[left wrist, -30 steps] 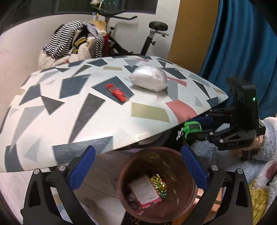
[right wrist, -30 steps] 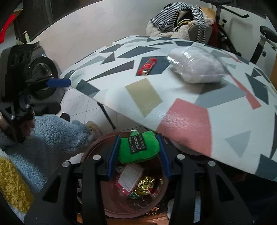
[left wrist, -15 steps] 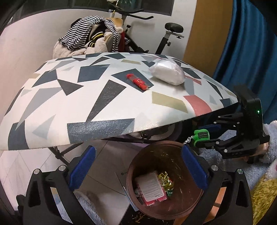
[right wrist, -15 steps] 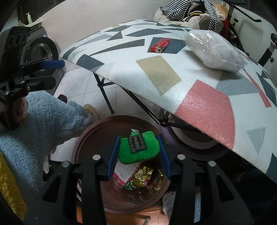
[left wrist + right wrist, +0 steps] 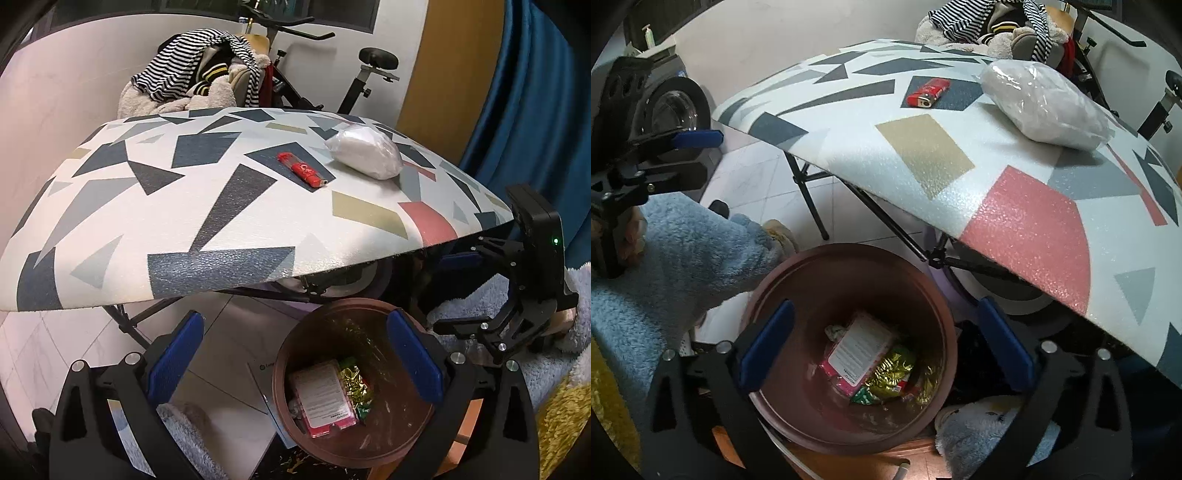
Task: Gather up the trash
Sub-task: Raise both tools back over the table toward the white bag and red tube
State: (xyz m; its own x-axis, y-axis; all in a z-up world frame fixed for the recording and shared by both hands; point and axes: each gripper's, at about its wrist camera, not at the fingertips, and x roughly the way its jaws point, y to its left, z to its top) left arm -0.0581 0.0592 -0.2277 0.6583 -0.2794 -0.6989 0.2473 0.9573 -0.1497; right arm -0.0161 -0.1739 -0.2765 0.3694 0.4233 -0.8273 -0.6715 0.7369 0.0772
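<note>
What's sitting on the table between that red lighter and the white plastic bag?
Nothing: in both wrist views only bare patterned tabletop separates the red lighter from the white plastic bag; they lie apart.

1 bin [image 5: 849,266], 1 lighter [image 5: 303,171], 1 bag [image 5: 364,157]

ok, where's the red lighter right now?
The lighter lies on the patterned table, on a dark patch just left of the white plastic-wrapped bundle; the right wrist view shows the same.
</note>
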